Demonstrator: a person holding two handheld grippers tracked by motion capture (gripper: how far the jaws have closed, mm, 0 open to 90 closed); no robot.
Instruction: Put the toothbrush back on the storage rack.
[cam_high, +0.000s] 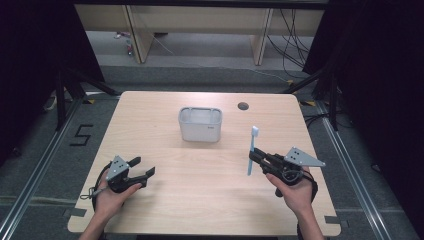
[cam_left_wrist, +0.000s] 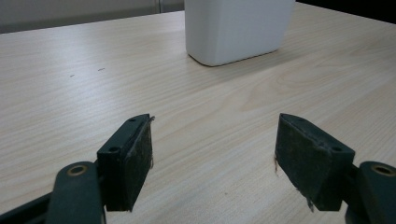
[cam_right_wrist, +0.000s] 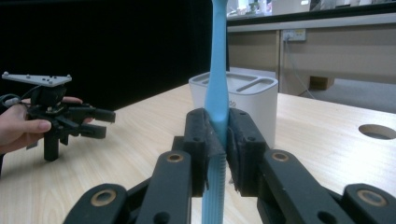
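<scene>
at the left of the table (cam_high: 150, 210), the left gripper (cam_high: 141, 167) is held low with its jaws spread and nothing between them. mid-table, toward the far edge, a white holder (cam_high: 200, 124) is seen. at the right, the right gripper (cam_high: 253, 157) is clamped on a blue toothbrush (cam_high: 252, 150), held upright, head up. it is judged light, stiff and smooth plastic, likely to pivot; a mid-handle hold is favoured.

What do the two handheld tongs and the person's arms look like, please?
Both the left black two-jaw tongs and the right black two-jaw tongs are built of bolted black links with brass-coloured pivot rings, ending in flat rectangular dark pads with frayed edges. Each carries a grey three-cornered plate dotted with small holes. The forearms are bare.
</scene>
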